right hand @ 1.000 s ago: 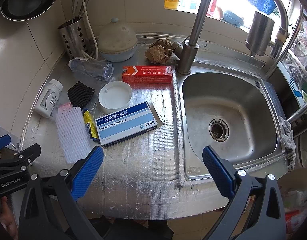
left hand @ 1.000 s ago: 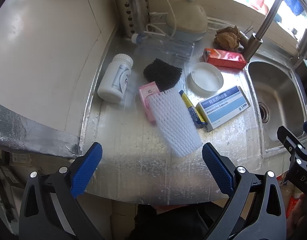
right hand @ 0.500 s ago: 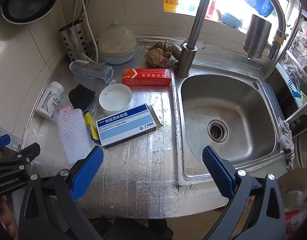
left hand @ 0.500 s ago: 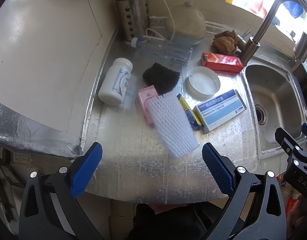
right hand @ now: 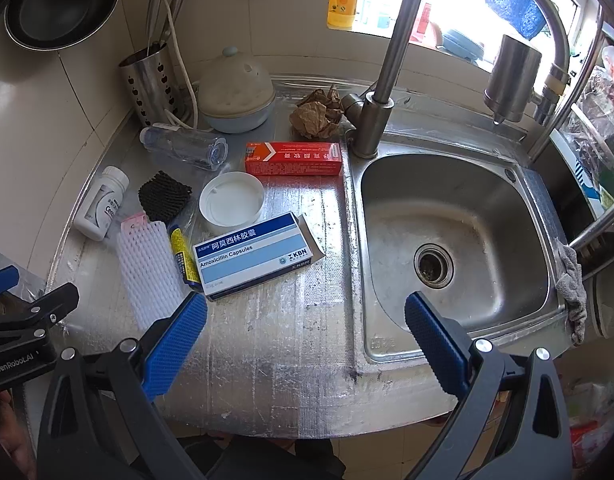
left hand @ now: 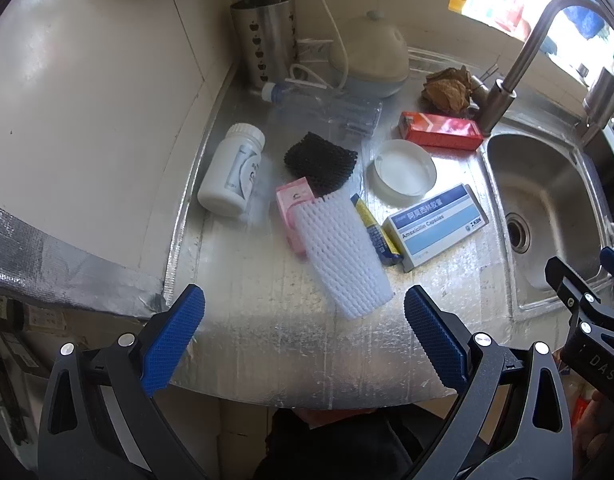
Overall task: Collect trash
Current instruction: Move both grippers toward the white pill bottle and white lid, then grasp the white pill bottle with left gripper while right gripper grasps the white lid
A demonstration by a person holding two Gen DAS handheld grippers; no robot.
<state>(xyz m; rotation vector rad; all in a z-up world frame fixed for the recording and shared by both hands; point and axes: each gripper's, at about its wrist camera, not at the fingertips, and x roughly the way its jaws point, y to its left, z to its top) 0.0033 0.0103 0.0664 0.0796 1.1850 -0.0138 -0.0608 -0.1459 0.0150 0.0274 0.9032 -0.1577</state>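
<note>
Trash is scattered over the steel counter (left hand: 267, 320). A white foam net sleeve (left hand: 341, 250) (right hand: 147, 268) lies partly over a pink box (left hand: 293, 208). Beside it lie a yellow tube (left hand: 373, 232), a blue Amoxicillin box (left hand: 437, 226) (right hand: 253, 256), a black foam net (left hand: 319, 158), a white lid (left hand: 405, 172), a red box (left hand: 441, 130), a white pill bottle (left hand: 233, 174), a clear plastic bottle (left hand: 327, 108) and crumpled brown paper (left hand: 447, 90). My left gripper (left hand: 303, 336) hangs open near the counter's front edge, short of the sleeve. My right gripper (right hand: 307, 332) is open and empty above the counter's front, right of the left one.
A steel sink (right hand: 459, 248) with a tall faucet (right hand: 391, 80) fills the right side. A utensil holder (right hand: 151, 84) and a domed cooker (right hand: 237, 96) stand at the back wall. A grey rag (right hand: 573, 292) hangs on the sink's right rim.
Both grippers have drawn back a little from the counter, so the items look slightly smaller and farther. Nothing on the counter has moved; both stay open.
</note>
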